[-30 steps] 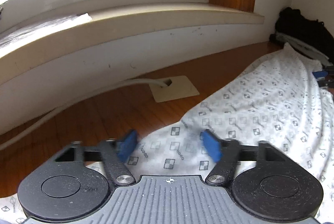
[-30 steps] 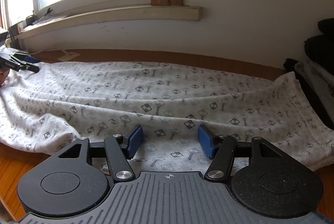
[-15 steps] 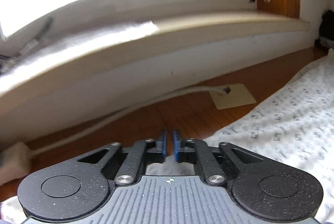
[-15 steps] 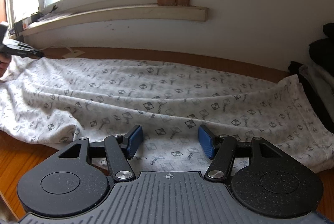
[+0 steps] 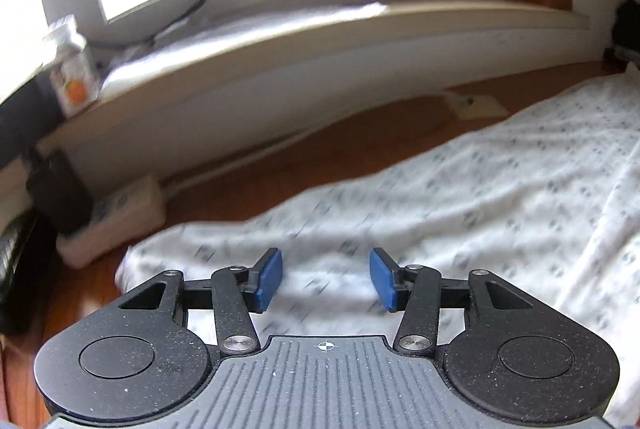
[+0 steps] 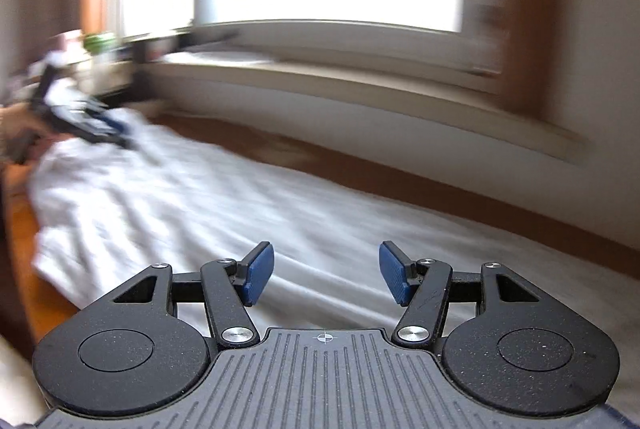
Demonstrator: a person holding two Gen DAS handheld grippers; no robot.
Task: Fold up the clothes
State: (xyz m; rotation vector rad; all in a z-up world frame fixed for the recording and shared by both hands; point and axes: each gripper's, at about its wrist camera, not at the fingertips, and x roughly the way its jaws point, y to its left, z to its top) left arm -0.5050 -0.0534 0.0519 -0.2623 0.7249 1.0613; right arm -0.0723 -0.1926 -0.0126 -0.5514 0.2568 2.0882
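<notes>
Left gripper (image 5: 326,279) fingers just spread, nothing pinched, right gripper (image 6: 326,273) fingers spread too, both over white patterned cotton garment (image 5: 460,197) flat on wooden tabletop (image 5: 340,149), 12 o'clock, probably regrasping.

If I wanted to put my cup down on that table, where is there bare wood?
A bare strip of wooden table runs between the patterned cloth and the wall under the windowsill. The left end is crowded by a white box.

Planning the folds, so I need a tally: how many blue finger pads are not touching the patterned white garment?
4. Two on the left hand-held gripper, two on the right hand-held gripper. Both stand open above the garment, nothing pinched. Blur could hide light contact.
</notes>
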